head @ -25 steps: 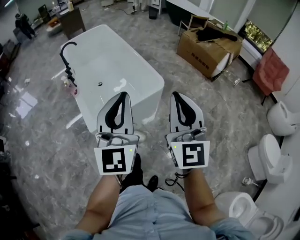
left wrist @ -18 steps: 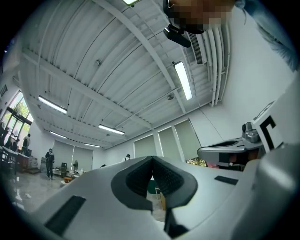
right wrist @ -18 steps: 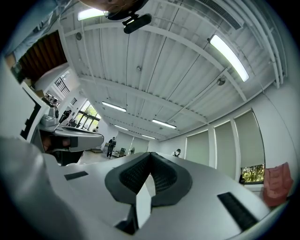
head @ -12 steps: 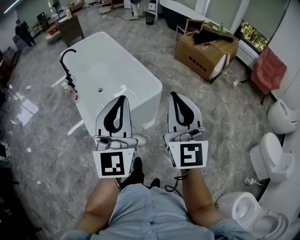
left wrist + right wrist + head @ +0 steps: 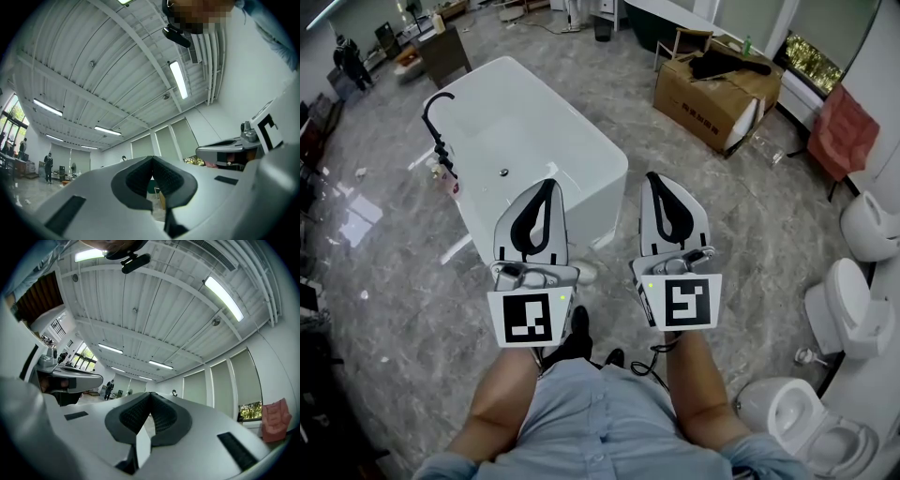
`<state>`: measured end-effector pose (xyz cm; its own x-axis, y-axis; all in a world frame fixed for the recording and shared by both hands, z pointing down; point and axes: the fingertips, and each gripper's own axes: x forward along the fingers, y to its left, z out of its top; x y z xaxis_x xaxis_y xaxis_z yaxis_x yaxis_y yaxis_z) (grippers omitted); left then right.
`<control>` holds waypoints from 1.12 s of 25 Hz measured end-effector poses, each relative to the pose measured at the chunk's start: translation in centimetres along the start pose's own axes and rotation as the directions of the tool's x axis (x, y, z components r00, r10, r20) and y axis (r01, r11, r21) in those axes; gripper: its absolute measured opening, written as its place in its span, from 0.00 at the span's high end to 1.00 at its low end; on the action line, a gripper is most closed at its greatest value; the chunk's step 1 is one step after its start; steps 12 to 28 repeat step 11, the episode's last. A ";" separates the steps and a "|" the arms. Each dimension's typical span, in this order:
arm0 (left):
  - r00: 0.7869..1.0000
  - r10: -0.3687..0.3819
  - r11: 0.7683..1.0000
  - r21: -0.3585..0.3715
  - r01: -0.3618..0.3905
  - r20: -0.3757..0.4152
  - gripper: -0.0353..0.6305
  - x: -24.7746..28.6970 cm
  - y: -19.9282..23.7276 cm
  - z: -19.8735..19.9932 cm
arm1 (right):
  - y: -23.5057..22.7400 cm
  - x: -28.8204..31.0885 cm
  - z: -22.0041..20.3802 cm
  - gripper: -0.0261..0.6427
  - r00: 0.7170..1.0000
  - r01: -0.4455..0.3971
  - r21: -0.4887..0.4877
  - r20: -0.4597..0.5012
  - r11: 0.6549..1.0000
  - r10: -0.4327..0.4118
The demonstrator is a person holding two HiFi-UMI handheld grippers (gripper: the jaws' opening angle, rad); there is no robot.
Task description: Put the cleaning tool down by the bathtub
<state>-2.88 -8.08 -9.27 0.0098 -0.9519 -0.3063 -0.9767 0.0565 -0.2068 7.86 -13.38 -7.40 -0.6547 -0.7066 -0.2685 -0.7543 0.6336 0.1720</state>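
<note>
Left gripper [image 5: 546, 185]: jaws together, dark ribbed pads meeting at the tip, nothing between them. The left gripper view [image 5: 151, 159] shows the same. Right gripper [image 5: 654, 176]: jaws also closed pad to pad and empty, and the right gripper view [image 5: 150, 394] agrees.

Pose: I see both held side by side in front of the body on bare forearms, noses tipped a little upward toward the ceiling and aimed at the near end of the bathtub [image 5: 598, 202]. The left tip overlaps the tub's near rim in the head view. The right tip sits just off its near corner.

Against a second ago: same paired pose, jaws stay shut, and the tub has barely shifted in the head view.

Cleaning tool: I cannot pick it out with certainty. A small pink-and-white item [image 5: 445, 178] stands on the floor just beside the bathtub, at the foot of the faucet [image 5: 439, 120]. Whether that is the tool, I cannot tell.

Materials: gripper shells are smooth pale grey plastic, each with a black-and-white marker cube at the back. The bathtub is glossy white, rectangular with rounded corners. The faucet is a thin black hooked pipe. The floor [image 5: 403, 281] is polished grey marble-look tile. A brown cardboard box [image 5: 712, 94] stands well beyond the tub's far side.
</note>
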 end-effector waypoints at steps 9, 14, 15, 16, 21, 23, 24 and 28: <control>1.000 0.000 1.000 0.001 0.000 -0.010 0.92 0.1 0.0 -0.3 | -0.2 -0.1 -0.7 0.94 1.000 0.017 0.005 -0.016 1.000 -0.016; 1.000 0.005 1.000 -0.001 -0.005 -0.011 0.92 0.1 0.2 -0.4 | -0.2 -0.1 -0.8 0.94 1.000 0.017 0.005 -0.018 1.000 -0.017; 1.000 0.005 1.000 -0.001 -0.005 -0.011 0.92 0.1 0.2 -0.4 | -0.2 -0.1 -0.8 0.94 1.000 0.017 0.005 -0.018 1.000 -0.017; 1.000 0.005 1.000 -0.001 -0.005 -0.011 0.92 0.1 0.2 -0.4 | -0.2 -0.1 -0.8 0.94 1.000 0.017 0.005 -0.018 1.000 -0.017; 1.000 0.005 1.000 -0.001 -0.005 -0.011 0.92 0.1 0.2 -0.4 | -0.2 -0.1 -0.8 0.94 1.000 0.017 0.005 -0.018 1.000 -0.017; 1.000 0.005 1.000 -0.001 -0.005 -0.011 0.92 0.1 0.2 -0.4 | -0.2 -0.1 -0.8 0.94 1.000 0.017 0.005 -0.018 1.000 -0.017; 1.000 0.005 1.000 -0.001 -0.005 -0.011 0.92 0.1 0.2 -0.4 | -0.2 -0.1 -0.8 0.94 1.000 0.017 0.005 -0.018 1.000 -0.017; 1.000 0.005 1.000 -0.001 -0.005 -0.011 0.92 0.1 0.2 -0.4 | -0.2 -0.1 -0.8 0.94 1.000 0.017 0.005 -0.018 1.000 -0.017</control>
